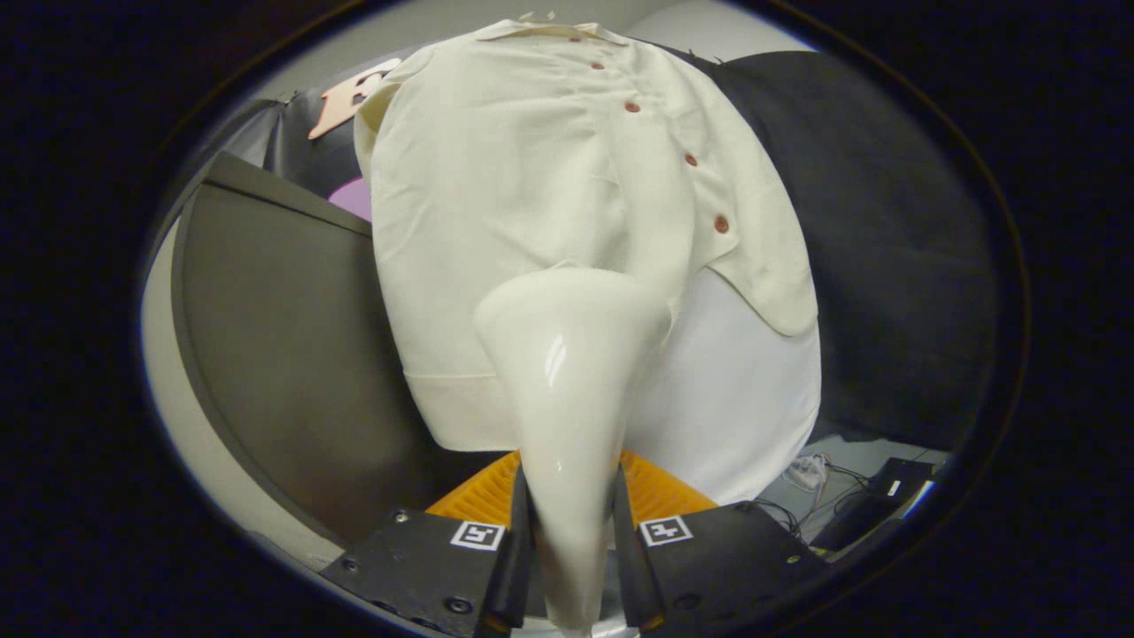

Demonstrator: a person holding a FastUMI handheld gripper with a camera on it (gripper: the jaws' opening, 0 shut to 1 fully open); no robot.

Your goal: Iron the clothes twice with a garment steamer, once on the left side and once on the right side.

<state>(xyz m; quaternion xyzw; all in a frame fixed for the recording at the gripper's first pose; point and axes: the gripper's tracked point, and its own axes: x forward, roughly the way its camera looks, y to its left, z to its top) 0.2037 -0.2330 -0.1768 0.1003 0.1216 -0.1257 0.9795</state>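
Your gripper (571,540), low in the middle of the frame, has both fingers (518,549) pressed against the handle of the garment steamer (567,372), one on each side. The steamer widens toward its head at the centre of the picture, where it meets the hanging cream shirt (496,195), just left of the row of red buttons (690,159). An orange ribbed object (478,496) sits just behind the fingers.

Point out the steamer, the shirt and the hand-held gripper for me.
steamer (567,372): gripper view, on its glossy neck, ahead of the fingers.
shirt (496,177): gripper view, on its front panel beside the buttons.
hand-held gripper (568,540): gripper view, midway between fingertips, both pressing the steamer.
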